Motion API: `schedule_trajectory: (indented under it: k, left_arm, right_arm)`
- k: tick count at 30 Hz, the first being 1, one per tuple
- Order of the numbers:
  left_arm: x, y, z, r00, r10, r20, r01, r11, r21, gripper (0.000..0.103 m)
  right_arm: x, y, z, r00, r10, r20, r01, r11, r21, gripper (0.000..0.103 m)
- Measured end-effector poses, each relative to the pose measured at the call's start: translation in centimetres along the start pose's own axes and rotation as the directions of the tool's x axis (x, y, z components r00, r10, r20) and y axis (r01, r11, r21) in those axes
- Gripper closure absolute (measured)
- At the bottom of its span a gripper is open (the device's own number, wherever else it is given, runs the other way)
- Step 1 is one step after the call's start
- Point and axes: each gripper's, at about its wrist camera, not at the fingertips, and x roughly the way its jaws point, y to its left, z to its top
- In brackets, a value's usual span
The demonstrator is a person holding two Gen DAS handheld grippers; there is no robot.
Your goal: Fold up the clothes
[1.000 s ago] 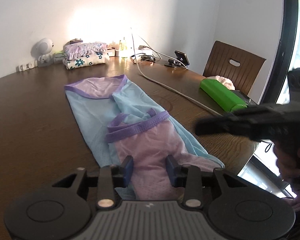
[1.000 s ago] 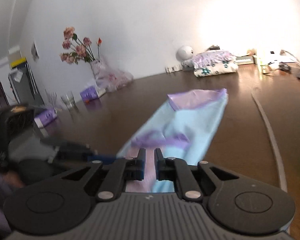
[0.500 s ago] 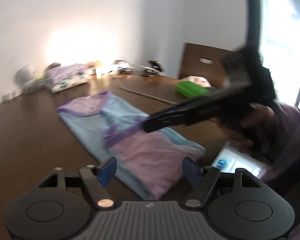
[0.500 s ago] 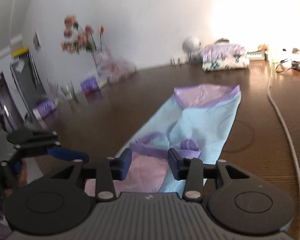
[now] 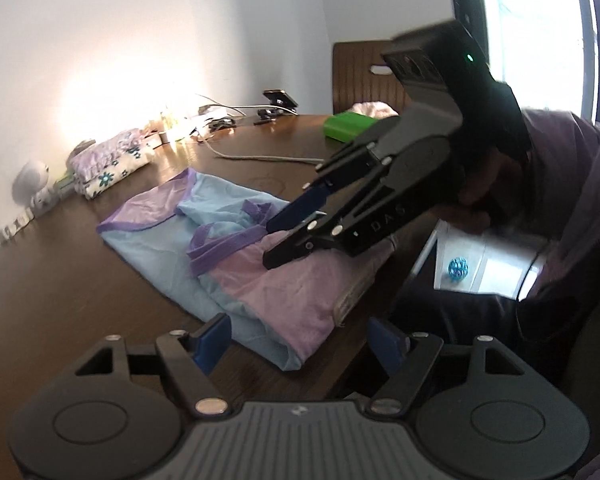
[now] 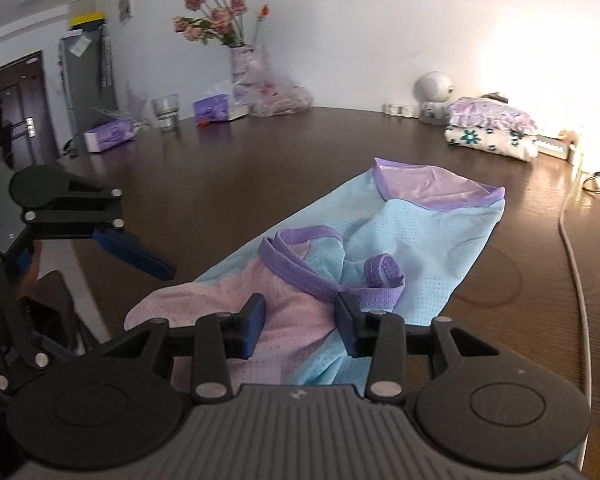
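A light-blue and pink garment with purple trim [image 5: 236, 256] lies folded lengthwise on the dark wooden table [image 5: 60, 280]; it also shows in the right wrist view [image 6: 400, 240]. My left gripper [image 5: 300, 344] is open and empty above the garment's near corner at the table edge. My right gripper [image 6: 300, 328] is open and empty just above the pink part, close to a purple strap [image 6: 380, 276]. The right gripper also shows in the left wrist view [image 5: 296, 216], and the left gripper in the right wrist view [image 6: 136, 256].
A stack of folded floral clothes [image 6: 492, 128] and a white round device [image 6: 434, 88] stand at the far wall. A grey cable [image 6: 576, 264] runs along the right. A green box [image 5: 352, 126] and chair [image 5: 368, 76] stand beyond. A flower vase [image 6: 248, 68], tissue packs and a glass stand at the back left.
Both grippers have opened wide. My left gripper has swung round to the garment's near corner, and my right gripper has come down over the pink part.
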Motion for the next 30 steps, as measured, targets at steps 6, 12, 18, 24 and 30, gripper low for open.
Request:
schedule_trajectory:
  k: [6, 12, 18, 24, 30]
  left_arm:
    - [0.3, -1.8, -0.3, 1.0, -0.004, 0.029, 0.001, 0.991, 0.131, 0.029]
    - [1.8, -3.2, -0.8, 0.999, 0.022, 0.026, -0.029, 0.957, 0.29, 0.029]
    - [2.5, -1.8, -1.0, 1.0, -0.023, 0.005, 0.02, 0.949, 0.314, 0.029]
    - [2.6, -1.6, -0.9, 0.999, -0.046, 0.001, 0.044, 0.95, 0.309, 0.029]
    - [3.2, -2.1, -1.0, 1.0, -0.03, -0.007, 0.031, 0.935, 0.354, 0.029]
  right_arm:
    - [-1.5, 0.5, -0.8, 0.999, 0.032, 0.004, -0.032, 0.998, 0.052, 0.063]
    - [-3.6, -0.1, 0.1, 0.998, 0.061, 0.024, -0.063, 0.996, 0.064, 0.053]
    - [-5.7, 0.0, -1.0, 0.996, 0.081, 0.03, -0.075, 0.984, -0.163, 0.037]
    - [-7.2, 1.9, -1.9, 0.987, 0.154, 0.045, -0.122, 0.899, -0.42, 0.029]
    - [-5.8, 3.7, -3.1, 0.986, 0.166, -0.005, -0.139, 0.81, -0.57, 0.03]
